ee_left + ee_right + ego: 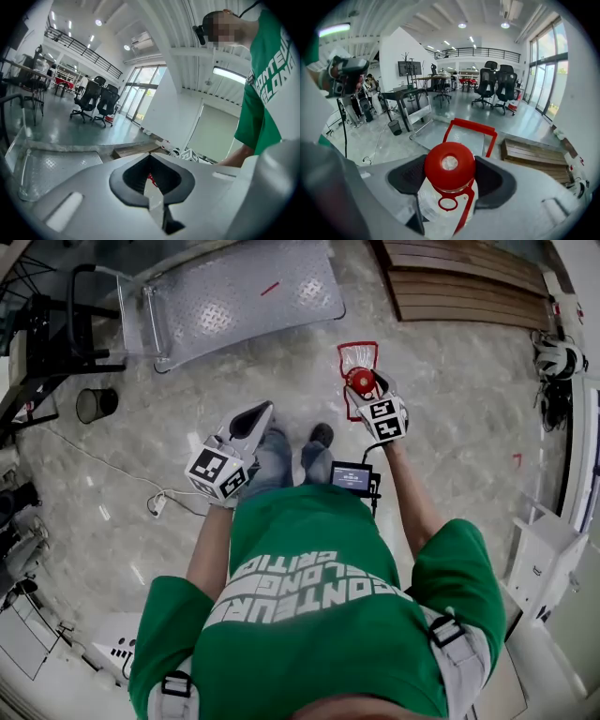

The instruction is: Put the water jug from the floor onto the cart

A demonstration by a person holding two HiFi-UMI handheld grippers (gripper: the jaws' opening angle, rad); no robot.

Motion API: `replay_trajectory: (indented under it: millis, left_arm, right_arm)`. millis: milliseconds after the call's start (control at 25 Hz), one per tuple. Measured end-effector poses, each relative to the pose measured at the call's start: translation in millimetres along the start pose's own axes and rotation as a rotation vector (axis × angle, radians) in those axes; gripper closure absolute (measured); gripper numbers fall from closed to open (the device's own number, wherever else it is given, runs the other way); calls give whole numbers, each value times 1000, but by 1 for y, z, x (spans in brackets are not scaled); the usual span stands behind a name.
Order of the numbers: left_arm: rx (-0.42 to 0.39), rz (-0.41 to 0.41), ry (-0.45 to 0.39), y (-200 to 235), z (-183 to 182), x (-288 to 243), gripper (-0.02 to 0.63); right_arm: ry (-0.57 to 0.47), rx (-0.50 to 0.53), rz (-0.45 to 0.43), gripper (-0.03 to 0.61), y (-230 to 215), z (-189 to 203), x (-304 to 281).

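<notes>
Just beyond the person's shoes, on the right, the water jug (360, 381) is in the right gripper (367, 396). Its 2 jaws are clamped on the neck right under the red cap, the clear body hangs below, and the red carry handle (357, 354) sticks out to the far side. Whether the base has cleared the floor cannot be read from above, though the height of the arm suggests it is lifted. The left gripper (255, 418) hangs near the left leg with its jaws closed on nothing — it takes no part in the grip. The cart (234, 296) stands far and to the left, well apart from the jug, its patterned metal deck facing up. So the pick-up looks done and the carry is the step in hand. Next comes a move toward the far left with the neck grip kept firm, then lowering the jug upright onto the deck before letting go — 1 gripper on a narrow neck leaves little margin for tilt.
</notes>
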State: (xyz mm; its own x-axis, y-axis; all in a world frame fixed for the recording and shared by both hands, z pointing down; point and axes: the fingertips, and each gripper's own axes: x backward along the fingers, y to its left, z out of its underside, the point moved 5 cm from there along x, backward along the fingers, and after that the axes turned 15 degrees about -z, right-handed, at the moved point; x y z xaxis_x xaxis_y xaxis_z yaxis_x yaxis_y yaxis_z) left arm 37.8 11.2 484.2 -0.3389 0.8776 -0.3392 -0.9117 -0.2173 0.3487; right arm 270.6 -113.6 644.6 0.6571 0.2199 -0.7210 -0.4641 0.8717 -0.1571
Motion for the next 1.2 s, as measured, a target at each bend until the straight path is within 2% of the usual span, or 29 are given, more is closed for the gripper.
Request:
replay_trajectory:
  millis: [320, 760, 960, 1200]
  left_arm:
    - [-10, 18, -41, 14, -34, -5, 598]
    - [-10, 18, -111, 32, -68, -5, 598]
    - [-14, 19, -156, 59, -90, 3, 598]
    - [-9, 9, -185, 98, -100, 17, 598]
  right_arm:
    - [-106, 27, 56, 281, -19, -61, 67]
    - [-181, 54, 114, 281, -40, -114, 123]
    - [-200, 62, 132, 281, -42, -142, 127]
    - [-189, 63, 130, 281, -41, -162, 113]
